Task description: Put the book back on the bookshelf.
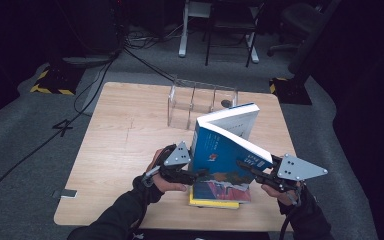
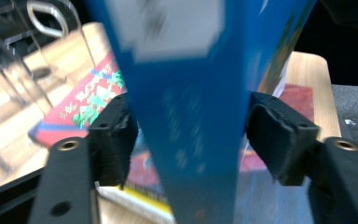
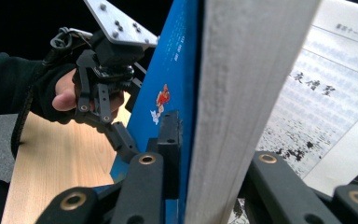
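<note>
Near the table's (image 1: 120, 140) front edge we see a blue book (image 1: 222, 150) held up, half open, above a stack of flat books (image 1: 220, 192). Our right gripper (image 1: 247, 167) pinches a thick block of its pages and front cover from the right. Our left gripper (image 1: 195, 175) sits at the book's spine; in the left gripper view the spine (image 2: 191, 140) stands between its spread jaws, the left pad close against it, the right with a small gap. Behind stands a clear acrylic rack (image 1: 200, 102).
</note>
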Demonstrator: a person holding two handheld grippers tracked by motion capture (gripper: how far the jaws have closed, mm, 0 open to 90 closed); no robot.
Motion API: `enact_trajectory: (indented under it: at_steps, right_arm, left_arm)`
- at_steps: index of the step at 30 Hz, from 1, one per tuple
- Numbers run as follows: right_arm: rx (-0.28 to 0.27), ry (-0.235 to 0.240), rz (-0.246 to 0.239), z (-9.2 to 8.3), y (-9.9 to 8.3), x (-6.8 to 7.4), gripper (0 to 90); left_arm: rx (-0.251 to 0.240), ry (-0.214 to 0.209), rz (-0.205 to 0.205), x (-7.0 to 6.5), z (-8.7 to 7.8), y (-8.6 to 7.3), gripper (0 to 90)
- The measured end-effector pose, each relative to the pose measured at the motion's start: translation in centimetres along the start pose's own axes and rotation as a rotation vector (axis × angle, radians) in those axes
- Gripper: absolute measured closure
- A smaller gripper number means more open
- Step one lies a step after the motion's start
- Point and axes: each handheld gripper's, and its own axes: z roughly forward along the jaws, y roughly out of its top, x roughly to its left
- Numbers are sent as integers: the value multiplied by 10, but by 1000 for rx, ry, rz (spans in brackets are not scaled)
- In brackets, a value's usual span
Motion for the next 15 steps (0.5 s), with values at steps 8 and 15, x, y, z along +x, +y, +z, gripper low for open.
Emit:
enact_trajectory:
  at_steps: [8,15]
  right_arm:
    - [-23,-36,15,-16,-1,-1,718]
    - [-12,-139,27,-31,-8,-6,647]
  left_arm:
    - [-51,-18,3,1,2,7,439]
    - [-56,-56,43,1,-2,6,533]
